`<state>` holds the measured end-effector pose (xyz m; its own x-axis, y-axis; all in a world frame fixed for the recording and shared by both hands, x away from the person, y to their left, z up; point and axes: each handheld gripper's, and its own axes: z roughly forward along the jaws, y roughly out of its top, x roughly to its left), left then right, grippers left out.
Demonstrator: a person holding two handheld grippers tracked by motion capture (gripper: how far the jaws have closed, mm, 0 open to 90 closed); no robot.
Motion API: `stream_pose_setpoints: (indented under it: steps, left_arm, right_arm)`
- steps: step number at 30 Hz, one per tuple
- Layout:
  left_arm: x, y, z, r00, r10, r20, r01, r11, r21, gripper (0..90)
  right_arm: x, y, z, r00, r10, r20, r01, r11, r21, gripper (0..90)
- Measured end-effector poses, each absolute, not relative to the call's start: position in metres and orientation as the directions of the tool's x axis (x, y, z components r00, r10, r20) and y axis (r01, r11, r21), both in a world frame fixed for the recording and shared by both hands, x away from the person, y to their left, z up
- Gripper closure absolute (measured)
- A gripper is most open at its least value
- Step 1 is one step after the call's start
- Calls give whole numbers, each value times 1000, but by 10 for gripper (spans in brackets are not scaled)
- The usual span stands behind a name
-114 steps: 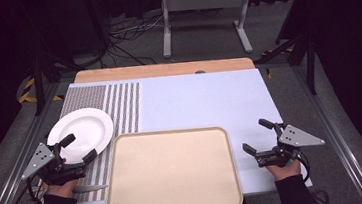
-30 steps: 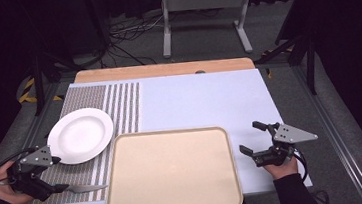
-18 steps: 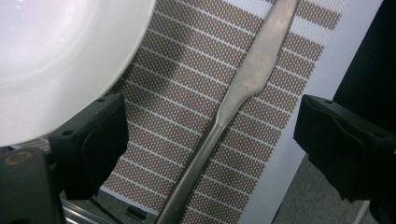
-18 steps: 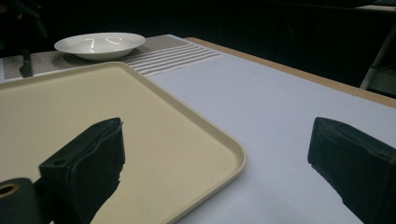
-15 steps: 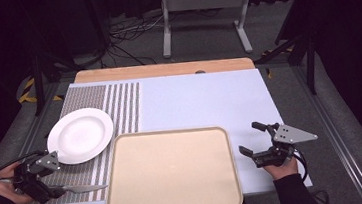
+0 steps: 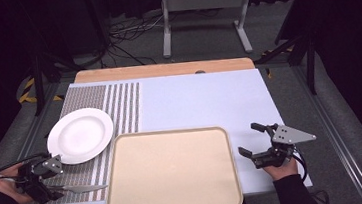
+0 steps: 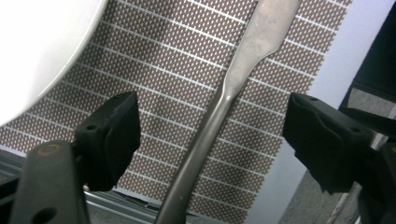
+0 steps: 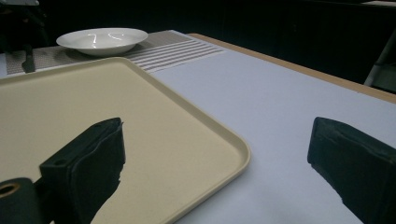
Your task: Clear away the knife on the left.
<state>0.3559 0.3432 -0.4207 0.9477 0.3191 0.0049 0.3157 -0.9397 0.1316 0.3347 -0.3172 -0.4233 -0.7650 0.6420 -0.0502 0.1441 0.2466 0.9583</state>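
Note:
A metal table knife [image 6: 79, 188] lies on the patterned mat [image 6: 119, 103] at the table's front left, between the white plate [image 6: 80, 135] and the front edge. My left gripper [image 6: 50, 186] hangs low over it. In the left gripper view the knife [image 7: 243, 56] runs between the two jaws of my left gripper [image 7: 212, 112], which have just been closing, with a gap on each side and no pad touching it. My right gripper [image 6: 248, 138] rests open beside the beige tray [image 6: 167, 133], with nothing between its jaws [image 8: 219, 130].
The large beige tray [image 8: 93, 102] lies bare at the front centre. The white plate [image 8: 102, 37] sits behind the knife on the mat [image 7: 163, 70]. A pale blue cover [image 6: 204, 100] spreads over the table to the right, with a wooden strip [image 6: 166, 69] along the far edge.
My left gripper has sunk toward the knife and shifted slightly right, its jaws now straddling the knife. The right gripper has stayed where it was.

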Motion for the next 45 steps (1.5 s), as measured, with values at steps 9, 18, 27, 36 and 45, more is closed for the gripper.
stream_pose_setpoints:
  steps: [9,18,27,36,45]
  left_arm:
    - [354,340,-421,982,188,15,184,-974,136,427]
    - [360,341,-425,988,155,-12,155,-985,76,611]
    - [358,337,-424,996,89,23,88,-996,33,713]
    - [352,330,-425,998,-22,65,-21,-1000,-14,784]
    - [355,331,-425,999,-29,43,-28,-1000,-9,796]
  right_arm:
    - [334,-319,-424,-771,635,-40,142,233,962,47]
    - [335,-318,-425,-784,620,-17,152,219,964,44]
    - [337,-318,-426,-793,610,12,174,207,963,39]
    - [338,-317,-427,-799,600,21,181,208,961,39]
    - [337,-318,-427,-801,599,19,178,207,962,39]
